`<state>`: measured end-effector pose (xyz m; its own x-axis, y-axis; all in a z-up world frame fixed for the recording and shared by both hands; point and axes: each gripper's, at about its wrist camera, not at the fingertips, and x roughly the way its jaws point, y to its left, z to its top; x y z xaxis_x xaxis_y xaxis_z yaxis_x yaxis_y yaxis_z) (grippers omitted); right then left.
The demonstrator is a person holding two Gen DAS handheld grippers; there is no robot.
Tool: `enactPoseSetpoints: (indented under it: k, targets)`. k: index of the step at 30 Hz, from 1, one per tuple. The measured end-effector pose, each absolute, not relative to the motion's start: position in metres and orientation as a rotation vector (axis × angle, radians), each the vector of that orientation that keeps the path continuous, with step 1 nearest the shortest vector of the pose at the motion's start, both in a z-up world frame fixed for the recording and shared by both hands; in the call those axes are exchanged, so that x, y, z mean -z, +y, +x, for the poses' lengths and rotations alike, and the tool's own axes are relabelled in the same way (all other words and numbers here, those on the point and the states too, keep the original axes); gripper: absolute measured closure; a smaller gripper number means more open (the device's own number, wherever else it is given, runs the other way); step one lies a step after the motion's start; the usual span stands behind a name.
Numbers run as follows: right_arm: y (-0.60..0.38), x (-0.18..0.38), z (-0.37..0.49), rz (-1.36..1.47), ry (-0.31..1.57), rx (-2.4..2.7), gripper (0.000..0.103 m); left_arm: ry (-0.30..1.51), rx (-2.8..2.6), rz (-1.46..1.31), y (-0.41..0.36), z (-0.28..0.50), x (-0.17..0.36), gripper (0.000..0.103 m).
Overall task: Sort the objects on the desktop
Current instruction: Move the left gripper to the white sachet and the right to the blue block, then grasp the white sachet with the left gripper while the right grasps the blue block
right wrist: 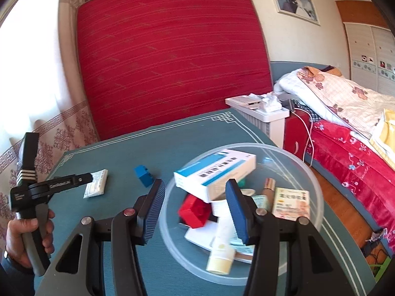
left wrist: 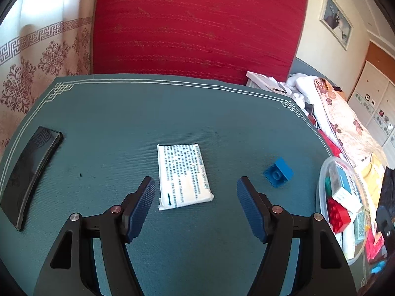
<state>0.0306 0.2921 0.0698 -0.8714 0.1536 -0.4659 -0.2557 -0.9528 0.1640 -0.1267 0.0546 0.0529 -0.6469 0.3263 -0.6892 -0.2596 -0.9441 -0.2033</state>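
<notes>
Left wrist view: we see our left gripper (left wrist: 196,192) with jaws spread and nothing between the pads, hanging over the green table mat (left wrist: 111,113). The white tissue packet (left wrist: 184,176) lies flat just ahead, in line with the gap between the fingers, its long axis running near to far, roughly along the gripper's pointing line. The blue brick (left wrist: 278,172) sits to the right of the packet, well apart from it. A black case (left wrist: 29,172) lies far left.

In the right wrist view our right gripper (right wrist: 195,206) hangs over the clear bowl (right wrist: 296,162), jaws spread and empty, above the boxes, tubes and red brick (right wrist: 195,211) already inside.

We judge the left hand nearer the packet; closing across its short width looks the natural grip. The bowl lies to its right.
</notes>
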Motion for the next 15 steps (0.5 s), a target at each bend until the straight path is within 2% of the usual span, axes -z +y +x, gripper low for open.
enactPoseSetpoints:
  k: [10, 15]
  targets:
    - [0.26, -0.07, 0.0, -0.749, 0.25, -2.905, 0.047, -0.166, -2.592, -1.171, 0.057, -0.142, -0.04, 0.031]
    - [0.25, -0.065, -0.021, -0.817, 0.246, -2.93, 0.047, -0.13, -2.62, -1.184, 0.059, -0.149, -0.034, 0.031]
